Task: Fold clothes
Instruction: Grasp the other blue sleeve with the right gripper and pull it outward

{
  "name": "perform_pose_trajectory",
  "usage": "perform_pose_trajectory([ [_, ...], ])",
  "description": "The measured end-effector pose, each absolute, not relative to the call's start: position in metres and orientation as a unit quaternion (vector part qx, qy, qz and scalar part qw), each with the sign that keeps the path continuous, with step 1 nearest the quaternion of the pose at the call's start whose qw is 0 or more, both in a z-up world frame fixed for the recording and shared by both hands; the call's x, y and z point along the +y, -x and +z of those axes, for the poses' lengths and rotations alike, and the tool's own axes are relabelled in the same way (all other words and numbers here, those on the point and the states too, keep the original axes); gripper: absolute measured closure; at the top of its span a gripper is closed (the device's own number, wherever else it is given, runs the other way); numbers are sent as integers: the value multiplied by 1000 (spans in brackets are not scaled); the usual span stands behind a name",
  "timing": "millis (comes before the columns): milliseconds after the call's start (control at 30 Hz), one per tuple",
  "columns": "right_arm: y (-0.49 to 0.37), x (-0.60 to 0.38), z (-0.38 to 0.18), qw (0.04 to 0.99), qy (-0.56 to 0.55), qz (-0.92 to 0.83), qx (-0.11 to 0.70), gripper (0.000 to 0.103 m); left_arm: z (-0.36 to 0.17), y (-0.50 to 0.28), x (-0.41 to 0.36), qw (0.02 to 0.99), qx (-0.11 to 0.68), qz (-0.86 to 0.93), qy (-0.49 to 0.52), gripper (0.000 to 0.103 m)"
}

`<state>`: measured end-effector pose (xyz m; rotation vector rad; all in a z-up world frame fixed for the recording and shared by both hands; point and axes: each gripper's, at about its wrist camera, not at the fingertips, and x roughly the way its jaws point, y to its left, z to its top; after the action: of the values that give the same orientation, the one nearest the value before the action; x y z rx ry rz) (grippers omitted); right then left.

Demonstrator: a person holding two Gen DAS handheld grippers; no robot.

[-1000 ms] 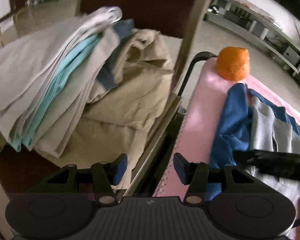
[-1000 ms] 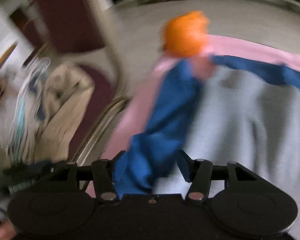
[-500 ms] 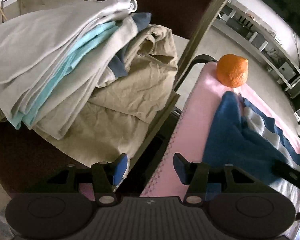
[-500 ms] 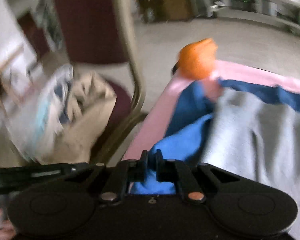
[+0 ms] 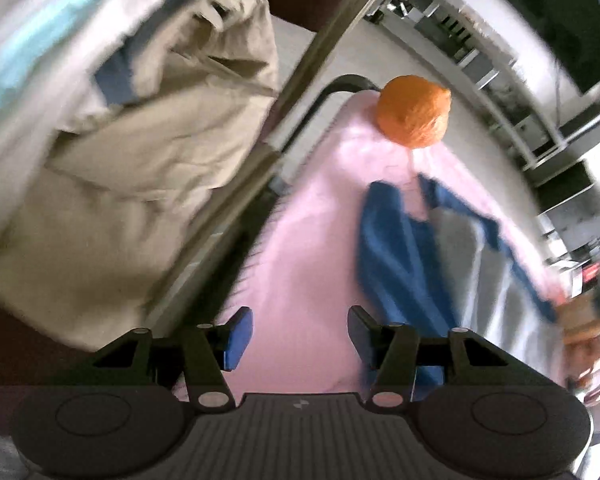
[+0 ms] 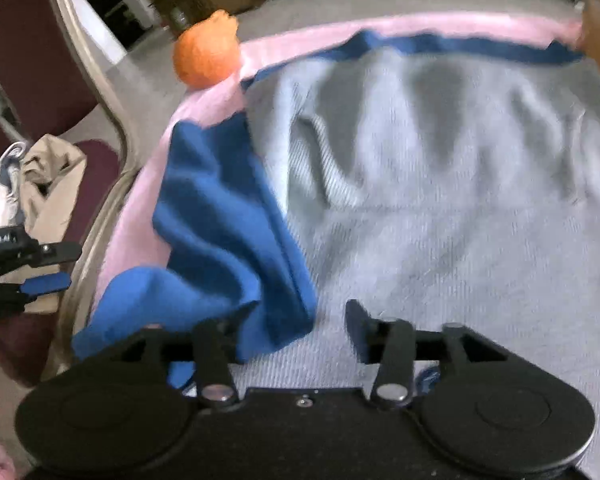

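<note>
A pink cloth [image 6: 140, 216] covered the work surface, with pale floor and shelving behind it and a maroon chair [image 6: 24, 52] standing just beside its left edge. On the chair seat lay a heap of clothes [image 5: 132, 152], beige on top with pale grey and light blue pieces behind, blurred in the left wrist view. An orange ball [image 6: 206, 54] sat at the far corner of the pink cloth. Spread across the cloth lay the grey and blue shirt [image 6: 440, 184], its grey body flat and its blue sleeve [image 6: 224, 240] bunched and folded inward at the near left. The right gripper [image 6: 300, 320] hung low over the shirt, its jaws opening; the blue sleeve lay against the left finger, but the pads did not press on it. The left gripper [image 5: 300, 328] hovered over bare pink cloth near the chair edge, its jaws opening as well, with nothing between them.
</note>
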<state>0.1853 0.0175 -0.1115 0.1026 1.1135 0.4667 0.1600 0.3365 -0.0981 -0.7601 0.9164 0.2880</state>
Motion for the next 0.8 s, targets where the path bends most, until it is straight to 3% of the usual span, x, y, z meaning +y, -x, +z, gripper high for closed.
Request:
perform_pose_trajectory([
  [200,-178,-2,-73,839,-110,235,478,48,-124,-213,346,813,400,80,416,47],
  [333,-170,-10,-42,857,-114,246,437,46,-131,-244,347,834,379,93,391,44],
  [600,-176,-16,-16,877,-126,252,390,43,-150,-284,333,847,393,39,356,52],
  [633,-177,-16,-17,878,-123,252,387,42,-150,-287,330,850,398,41,344,60],
  [700,-176,-14,-18,881,-113,250,385,40,-151,-291,323,856,405,50,318,96],
  [800,-176,-15,-23,882,-105,243,389,39,-145,-290,316,868,404,62,284,102],
])
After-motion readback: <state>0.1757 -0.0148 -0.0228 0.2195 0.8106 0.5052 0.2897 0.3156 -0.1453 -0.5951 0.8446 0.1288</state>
